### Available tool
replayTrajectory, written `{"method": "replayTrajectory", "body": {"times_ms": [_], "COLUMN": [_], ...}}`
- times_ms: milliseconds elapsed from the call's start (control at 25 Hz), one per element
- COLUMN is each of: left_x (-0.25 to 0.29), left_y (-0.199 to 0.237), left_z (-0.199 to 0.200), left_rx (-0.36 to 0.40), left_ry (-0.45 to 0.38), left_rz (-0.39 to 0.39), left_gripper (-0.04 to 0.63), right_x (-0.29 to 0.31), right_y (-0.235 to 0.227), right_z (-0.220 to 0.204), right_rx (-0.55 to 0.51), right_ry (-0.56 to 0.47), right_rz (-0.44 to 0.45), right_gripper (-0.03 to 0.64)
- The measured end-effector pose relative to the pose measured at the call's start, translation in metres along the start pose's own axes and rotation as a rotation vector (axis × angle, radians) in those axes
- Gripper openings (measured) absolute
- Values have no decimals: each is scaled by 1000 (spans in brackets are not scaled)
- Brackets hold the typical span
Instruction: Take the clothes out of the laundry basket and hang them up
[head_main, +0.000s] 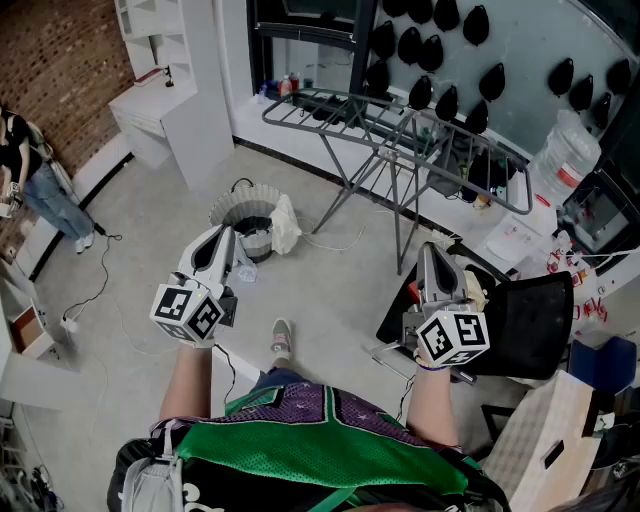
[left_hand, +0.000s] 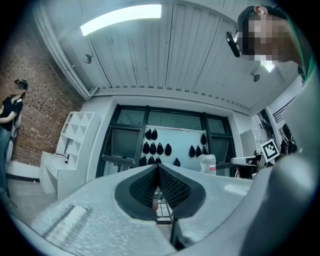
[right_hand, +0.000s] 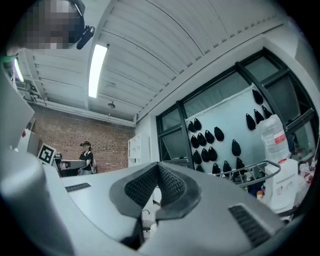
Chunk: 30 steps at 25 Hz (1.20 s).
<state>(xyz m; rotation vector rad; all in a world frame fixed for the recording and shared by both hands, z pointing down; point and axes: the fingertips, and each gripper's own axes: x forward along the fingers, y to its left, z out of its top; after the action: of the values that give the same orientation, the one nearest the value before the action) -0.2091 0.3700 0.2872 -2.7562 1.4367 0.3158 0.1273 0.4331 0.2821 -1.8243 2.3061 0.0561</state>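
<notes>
The white laundry basket (head_main: 243, 212) stands on the floor ahead, with a pale garment (head_main: 285, 224) draped over its right rim. Behind it is the grey metal drying rack (head_main: 398, 122), bare of clothes; it also shows small past the jaws as the drying rack (left_hand: 161, 216). My left gripper (head_main: 221, 238) is held up near the basket, shut and empty. My right gripper (head_main: 431, 252) is raised below the rack's right end, also shut with nothing in it. In the gripper views, the left gripper (left_hand: 159, 171) and right gripper (right_hand: 158, 168) both point upward toward the window wall, pads together.
A black office chair (head_main: 525, 325) stands at the right. A large water bottle (head_main: 566, 152) sits by the window. White shelving (head_main: 165, 90) is at the back left, with a person (head_main: 28, 178) beside the brick wall. Cables (head_main: 100, 285) trail over the floor.
</notes>
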Motion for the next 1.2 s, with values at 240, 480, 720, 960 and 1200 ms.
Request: {"method": "replayTrajectory", "body": {"times_ms": [240, 480, 720, 960, 1200], "left_x": [0, -1, 1, 1, 4], "left_y": [0, -2, 0, 9, 21], "left_z": [1, 1, -3, -8, -13], "left_rx": [-5, -5, -5, -6, -8], "left_ry": [-2, 0, 5, 18, 27], "left_rz": [-1, -3, 2, 13, 36], "left_gripper": [17, 17, 17, 17, 17], "right_x": [1, 1, 5, 16, 34], "right_y": [2, 3, 3, 9, 11], "right_z": [4, 3, -1, -8, -16], "right_rx": [-3, -19, -9, 10, 16], "right_ry": [-5, 5, 4, 5, 16], "right_rz": [5, 2, 14, 40, 63], "right_gripper": [-2, -2, 0, 0, 0]}}
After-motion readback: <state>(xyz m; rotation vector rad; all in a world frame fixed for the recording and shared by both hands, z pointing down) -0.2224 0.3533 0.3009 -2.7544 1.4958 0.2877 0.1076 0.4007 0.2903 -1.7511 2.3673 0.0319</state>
